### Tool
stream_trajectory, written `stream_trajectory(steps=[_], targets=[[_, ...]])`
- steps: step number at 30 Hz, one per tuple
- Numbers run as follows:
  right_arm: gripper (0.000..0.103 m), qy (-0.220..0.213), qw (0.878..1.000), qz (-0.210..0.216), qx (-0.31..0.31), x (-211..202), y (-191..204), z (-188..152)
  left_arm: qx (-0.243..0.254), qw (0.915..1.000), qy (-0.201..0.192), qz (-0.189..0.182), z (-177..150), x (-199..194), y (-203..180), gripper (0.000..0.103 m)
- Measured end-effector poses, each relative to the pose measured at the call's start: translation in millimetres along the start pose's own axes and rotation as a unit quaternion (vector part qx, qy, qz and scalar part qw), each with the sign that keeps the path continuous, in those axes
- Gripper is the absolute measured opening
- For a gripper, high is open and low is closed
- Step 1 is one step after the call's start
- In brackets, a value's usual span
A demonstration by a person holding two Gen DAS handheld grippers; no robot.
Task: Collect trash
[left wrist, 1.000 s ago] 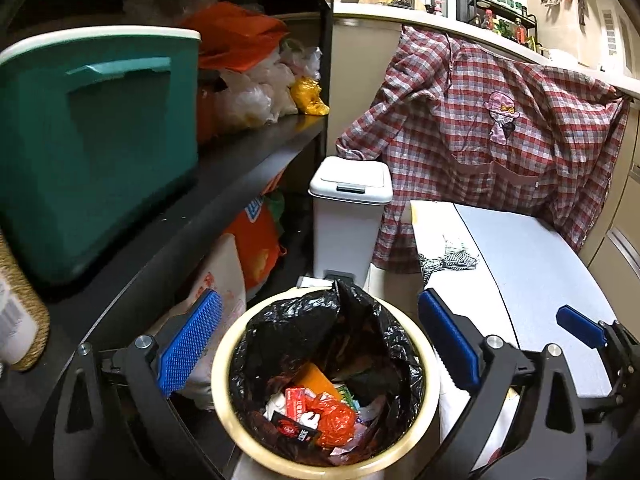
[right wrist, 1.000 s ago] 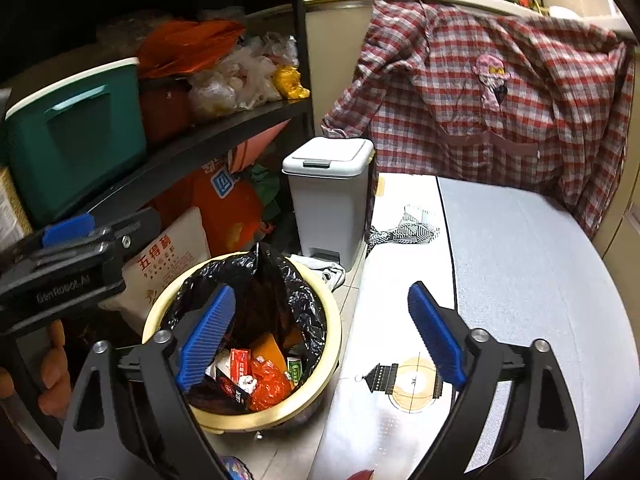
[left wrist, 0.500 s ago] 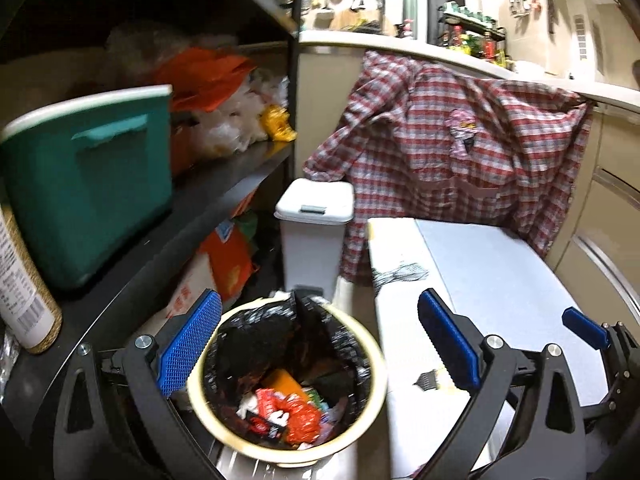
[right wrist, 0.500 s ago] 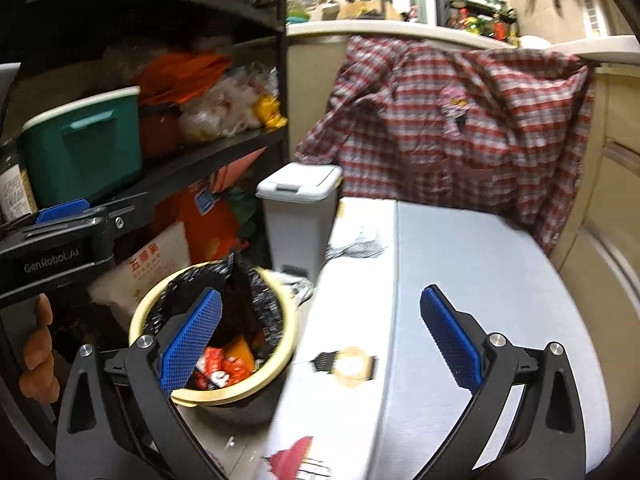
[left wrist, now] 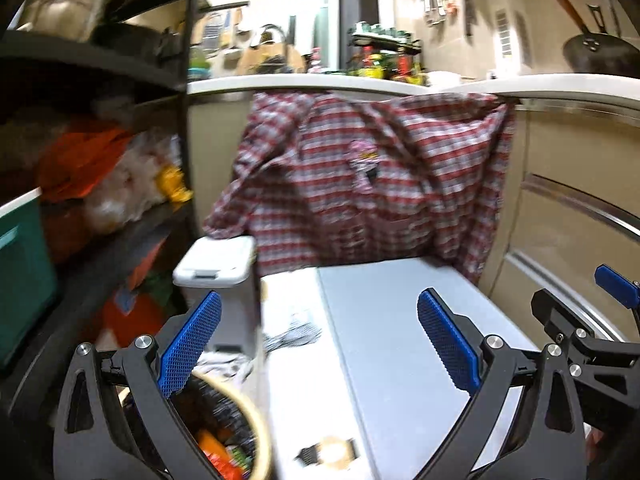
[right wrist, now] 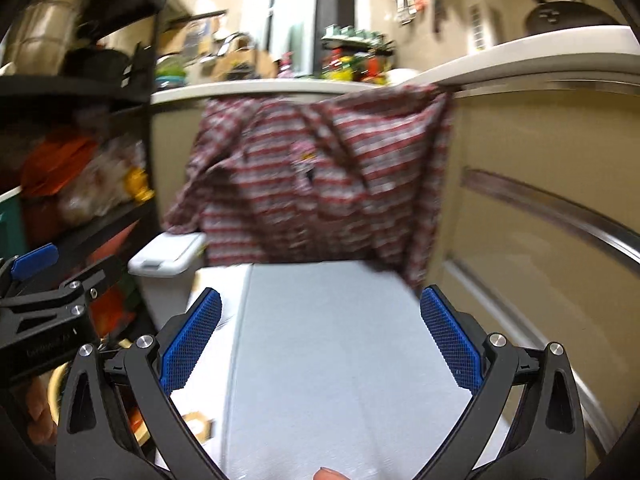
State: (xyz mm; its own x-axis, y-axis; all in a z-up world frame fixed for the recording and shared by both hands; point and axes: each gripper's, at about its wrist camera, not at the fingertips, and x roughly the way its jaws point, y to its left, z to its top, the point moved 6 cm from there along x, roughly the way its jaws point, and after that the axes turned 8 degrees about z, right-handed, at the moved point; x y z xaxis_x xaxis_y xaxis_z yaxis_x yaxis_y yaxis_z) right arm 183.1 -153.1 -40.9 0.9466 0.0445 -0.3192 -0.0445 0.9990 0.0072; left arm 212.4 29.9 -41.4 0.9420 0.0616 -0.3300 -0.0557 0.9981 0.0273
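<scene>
Below the left claw (left wrist: 318,342), the lined trash bin (left wrist: 236,428); both it and the right claw (right wrist: 320,340) spread wide, empty.

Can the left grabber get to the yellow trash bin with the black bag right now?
Probably yes. The left gripper is open and empty, and the yellow trash bin sits just below its left finger with nothing covering it.
</scene>
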Motion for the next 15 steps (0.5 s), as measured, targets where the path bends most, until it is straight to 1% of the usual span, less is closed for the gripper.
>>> stream_trajectory(steps=[3, 5, 10, 15], targets=[[0.098, -0.01, 1.0, -0.012, 0.021, 2.2, -18.1, -2.4, 0.002, 0.9999, -0.006, -0.013, 1.3, 6.6, -17.3, 0.095], [0.098, -0.012, 1.0, -0.015, 0.024, 5.5, -21.6, -5.0, 0.005, 0.9998, -0.007, -0.018, -0.8, 10.8, -25.6, 0.095], [0.098, -0.014, 0.999, -0.023, 0.026, 16.5, -27.7, -7.9, -0.001, 0.9998, -0.002, -0.022, -2.6, 22.1, -31.4, 0.095], [0.098, -0.011, 0.999, -0.031, 0.027, 22.2, -31.8, -10.0, -0.001, 0.9998, -0.002, -0.019, -3.4, 31.1, -31.6, 0.095]])
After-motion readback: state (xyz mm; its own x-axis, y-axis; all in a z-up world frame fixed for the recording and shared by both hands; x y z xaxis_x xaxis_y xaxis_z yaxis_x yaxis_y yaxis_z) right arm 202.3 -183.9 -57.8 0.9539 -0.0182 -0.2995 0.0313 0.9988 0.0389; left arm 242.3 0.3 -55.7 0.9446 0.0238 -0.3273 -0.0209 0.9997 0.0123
